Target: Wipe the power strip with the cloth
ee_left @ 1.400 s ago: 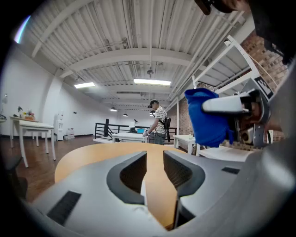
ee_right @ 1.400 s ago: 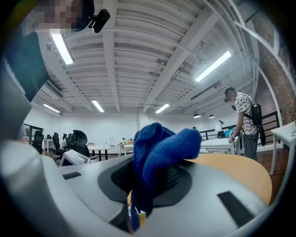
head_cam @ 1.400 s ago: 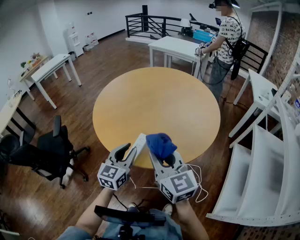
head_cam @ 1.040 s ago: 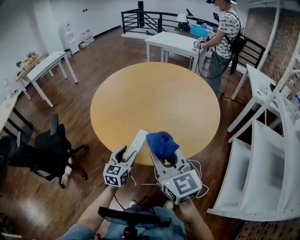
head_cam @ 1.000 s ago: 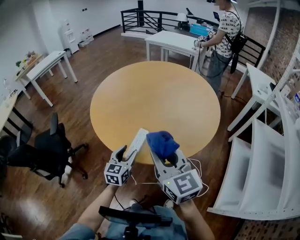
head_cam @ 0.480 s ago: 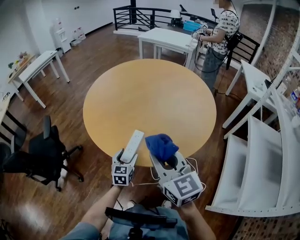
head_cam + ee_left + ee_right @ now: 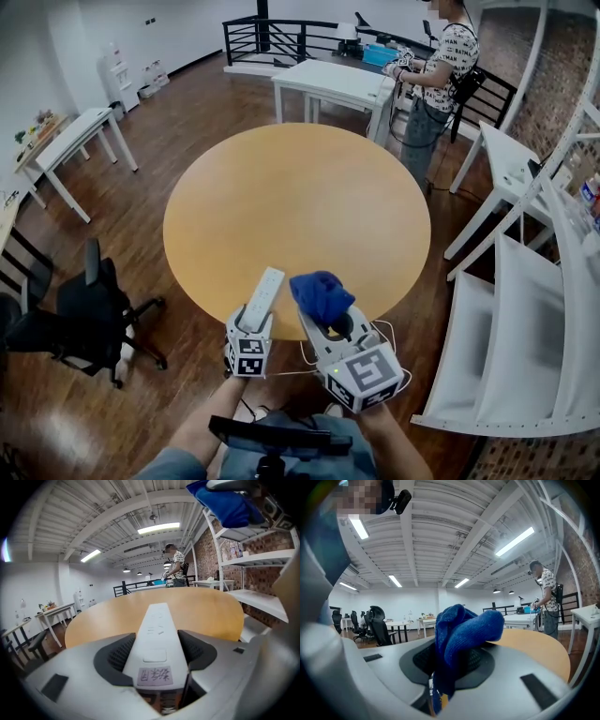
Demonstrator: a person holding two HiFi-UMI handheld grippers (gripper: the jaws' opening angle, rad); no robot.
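Left gripper view put the near end of the power strip (image 7: pixel 156 630) right between the jaws of my left gripper (image 7: pixel 157 637). Those jaws stood wide, one on each side of it, and had just been closing in a little. I judged they were not squeezing it yet. My right gripper (image 7: pixel 452 660) was pinched tight on the blue cloth (image 7: pixel 461 625), near the strip but not touching it.

I feared the strip could slide or tip off. It lay at the very edge of the round table (image 7: pixel 300 187), and its white cord (image 7: pixel 394 342) hung below and could tug it.

Only the head view showed that edge and the cord. Only the left gripper view showed the sticker (image 7: pixel 155 676) and the button (image 7: pixel 154 656) on the strip. Far off, a person (image 7: pixel 441 75) stood by a white table (image 7: pixel 333 80).
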